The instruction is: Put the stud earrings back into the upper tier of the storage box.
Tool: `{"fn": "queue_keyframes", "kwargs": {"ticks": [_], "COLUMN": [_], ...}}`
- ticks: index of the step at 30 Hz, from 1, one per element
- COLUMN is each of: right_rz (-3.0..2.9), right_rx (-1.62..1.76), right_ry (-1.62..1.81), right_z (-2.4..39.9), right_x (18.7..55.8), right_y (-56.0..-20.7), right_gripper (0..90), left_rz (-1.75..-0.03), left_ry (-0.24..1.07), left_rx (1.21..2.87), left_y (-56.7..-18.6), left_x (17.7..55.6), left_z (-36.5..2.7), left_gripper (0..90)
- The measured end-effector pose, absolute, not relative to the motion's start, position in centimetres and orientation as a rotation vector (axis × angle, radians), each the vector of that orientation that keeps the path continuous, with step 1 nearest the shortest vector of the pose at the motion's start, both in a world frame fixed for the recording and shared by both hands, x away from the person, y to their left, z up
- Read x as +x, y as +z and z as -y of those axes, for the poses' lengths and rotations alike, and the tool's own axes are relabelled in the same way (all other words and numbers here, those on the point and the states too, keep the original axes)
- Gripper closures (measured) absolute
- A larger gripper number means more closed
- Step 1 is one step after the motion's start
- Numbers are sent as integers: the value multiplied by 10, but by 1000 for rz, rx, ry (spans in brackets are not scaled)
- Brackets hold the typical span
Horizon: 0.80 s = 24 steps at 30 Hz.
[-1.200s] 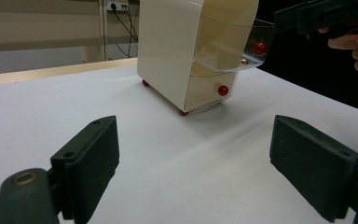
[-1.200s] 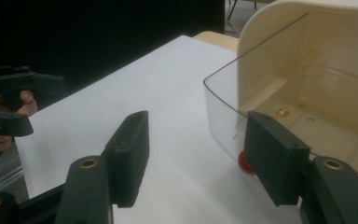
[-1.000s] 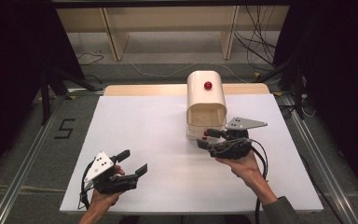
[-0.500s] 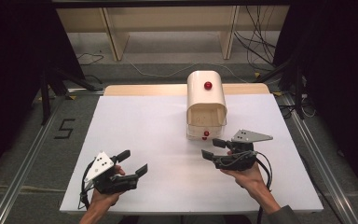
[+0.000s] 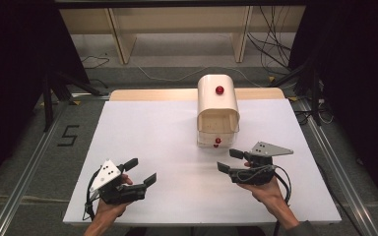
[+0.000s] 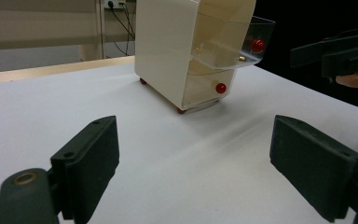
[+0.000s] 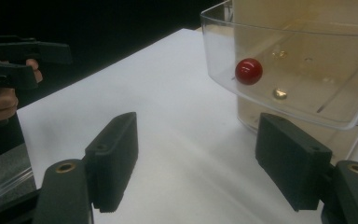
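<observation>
Both grippers sit empty, jaws wide: left gripper (image 5: 140, 171) at 7 o'clock, right gripper (image 5: 230, 160), jaws just opening, at 6 o'clock off the drawer box (image 5: 218, 105).

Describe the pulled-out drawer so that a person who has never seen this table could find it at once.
On the white table stands a cream cabinet with a rounded top, at the far middle. Its upper drawer is clear plastic with a red ball knob and sticks out toward the person. The lower drawer, also red-knobbed, sits pushed in.
</observation>
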State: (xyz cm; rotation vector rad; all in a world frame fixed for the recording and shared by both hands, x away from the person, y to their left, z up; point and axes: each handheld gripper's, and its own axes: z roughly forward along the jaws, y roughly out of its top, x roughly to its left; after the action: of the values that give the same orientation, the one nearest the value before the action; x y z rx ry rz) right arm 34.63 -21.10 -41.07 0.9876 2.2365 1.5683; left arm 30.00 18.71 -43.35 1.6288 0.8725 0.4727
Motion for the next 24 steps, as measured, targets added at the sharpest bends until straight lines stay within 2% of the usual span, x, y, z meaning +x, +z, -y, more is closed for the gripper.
{"fn": "queue_keyframes", "kwargs": {"ticks": [24], "right_rz": [-2154], "right_rx": [975], "right_ry": [1544], "right_z": [239], "right_x": [322], "right_y": [-437], "right_gripper": [283], "left_rz": [-861], "left_ry": [450], "left_rx": [1649], "left_y": [-434], "left_x": [300], "left_z": [-186], "left_gripper": [151]}}
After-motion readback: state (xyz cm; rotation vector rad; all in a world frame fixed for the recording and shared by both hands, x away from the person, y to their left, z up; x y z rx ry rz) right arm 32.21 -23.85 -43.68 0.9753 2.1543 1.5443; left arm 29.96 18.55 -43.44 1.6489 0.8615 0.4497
